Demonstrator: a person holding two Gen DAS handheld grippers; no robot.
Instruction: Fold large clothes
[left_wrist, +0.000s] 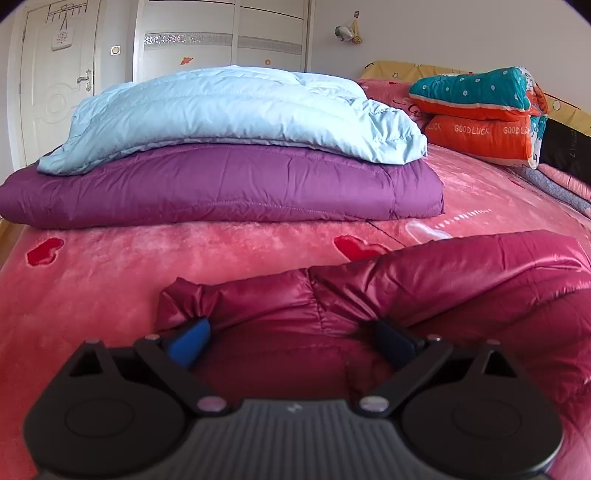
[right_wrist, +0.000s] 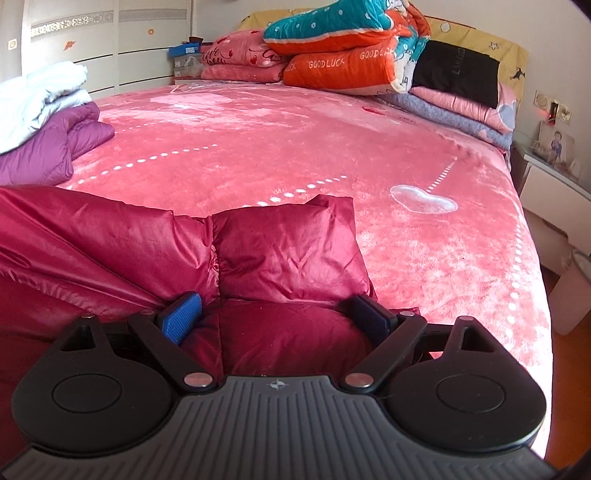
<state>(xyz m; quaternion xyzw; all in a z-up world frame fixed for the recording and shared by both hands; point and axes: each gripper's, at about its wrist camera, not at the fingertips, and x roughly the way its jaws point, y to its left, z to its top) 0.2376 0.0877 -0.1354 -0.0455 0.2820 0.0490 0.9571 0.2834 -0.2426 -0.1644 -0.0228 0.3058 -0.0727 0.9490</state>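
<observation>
The left gripper and right gripper both have their 2 fingers spread wide, pinching nothing, over the crimson puffer jacket. It lies on the pink bed, long axis crosswise to both grippers.

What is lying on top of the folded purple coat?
A folded light blue coat lies on the purple coat, covering most of its top. Both rest on the pink bedspread; nothing under them shows.

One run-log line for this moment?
left tool: open over dark red jacket | right tool: open, jacket fold between fingers | bed: purple and light-blue jackets stacked
</observation>
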